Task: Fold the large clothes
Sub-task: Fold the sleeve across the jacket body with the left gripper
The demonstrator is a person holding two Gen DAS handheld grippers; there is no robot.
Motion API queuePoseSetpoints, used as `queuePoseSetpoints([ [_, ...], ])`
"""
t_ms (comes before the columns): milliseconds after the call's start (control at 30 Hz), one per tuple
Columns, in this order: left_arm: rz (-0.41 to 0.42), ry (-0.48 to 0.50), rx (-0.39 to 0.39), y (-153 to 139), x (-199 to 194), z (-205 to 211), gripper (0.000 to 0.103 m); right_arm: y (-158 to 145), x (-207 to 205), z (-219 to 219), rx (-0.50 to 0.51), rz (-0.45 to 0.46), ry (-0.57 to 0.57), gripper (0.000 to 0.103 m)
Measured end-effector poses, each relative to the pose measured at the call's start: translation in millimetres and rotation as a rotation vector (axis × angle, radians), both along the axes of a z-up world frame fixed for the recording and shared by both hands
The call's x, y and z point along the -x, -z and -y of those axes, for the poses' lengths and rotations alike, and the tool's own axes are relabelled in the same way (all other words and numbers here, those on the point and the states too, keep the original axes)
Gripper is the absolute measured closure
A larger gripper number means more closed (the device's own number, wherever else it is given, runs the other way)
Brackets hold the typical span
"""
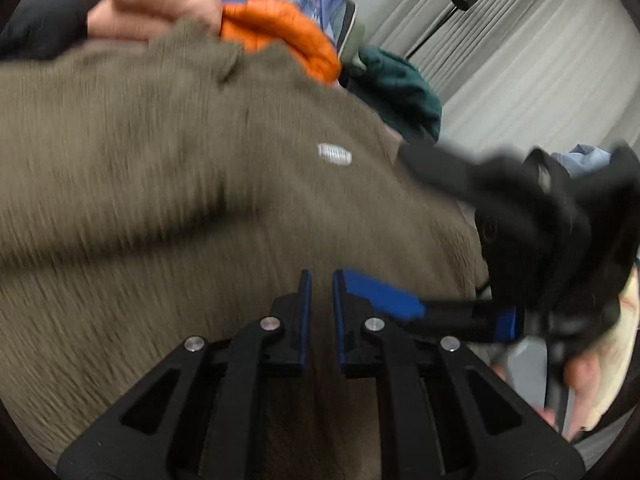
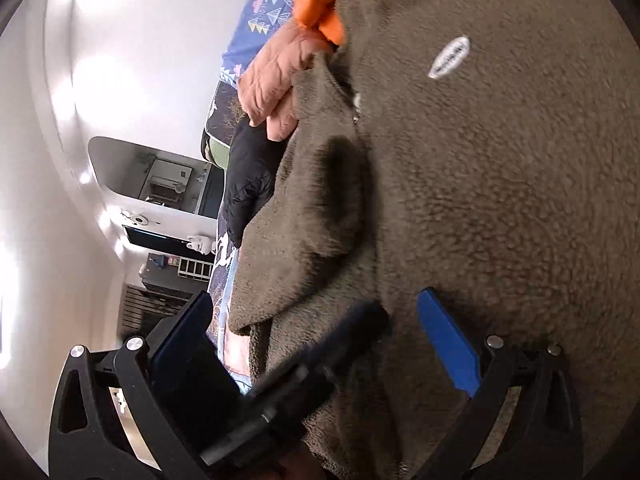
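Observation:
A large olive-brown fleece jacket (image 1: 180,168) with a small white chest label (image 1: 334,154) lies spread on the bed and fills both views (image 2: 500,200). My left gripper (image 1: 319,280) hovers just above the fleece, jaws a narrow gap apart with nothing between them. My right gripper (image 2: 316,300) is wide open over the fleece's edge; its blue finger (image 1: 380,292) reaches in from the right in the left wrist view. The dark left gripper body (image 2: 320,364) crosses between the right gripper's jaws.
Other clothes are piled at the far side: an orange puffer (image 1: 280,32), a peach quilted jacket (image 1: 160,4), a black jacket (image 2: 248,184) and a teal garment (image 1: 400,84). A blue patterned bedsheet (image 2: 272,12) lies beneath. Grey curtains (image 1: 520,60) and a white wall (image 2: 100,80) border the bed.

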State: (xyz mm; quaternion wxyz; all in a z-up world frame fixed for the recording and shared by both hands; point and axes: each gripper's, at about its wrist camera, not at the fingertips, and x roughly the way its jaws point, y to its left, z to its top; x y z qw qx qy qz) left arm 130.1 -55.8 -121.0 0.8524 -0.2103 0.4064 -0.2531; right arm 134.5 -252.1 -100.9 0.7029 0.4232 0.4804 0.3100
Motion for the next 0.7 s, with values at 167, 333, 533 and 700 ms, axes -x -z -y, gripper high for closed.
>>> queuePoseSetpoints([
  [167, 0.036, -0.033, 0.028, -2.2, 29.2, -26.4, 0.077, -10.3, -9.3, -4.5, -0.011, 0.010, -0.020, 0.001],
  [333, 0.081, -0.122, 0.024, -11.2, 55.7, -55.8, 0.070, -10.3, -29.0, -30.2, -0.013, -0.031, -0.077, 0.001],
  [533, 0.105, -0.263, -0.017, -12.0, 71.4, -100.1, 0.057, -11.7, -66.2, -60.6, 0.220, 0.011, -0.091, 0.001],
  [700, 0.066, -0.292, 0.051, 2.9, 75.5, -126.6, 0.057, -0.9, -79.0, -79.8, 0.367, 0.042, -0.061, 0.031],
])
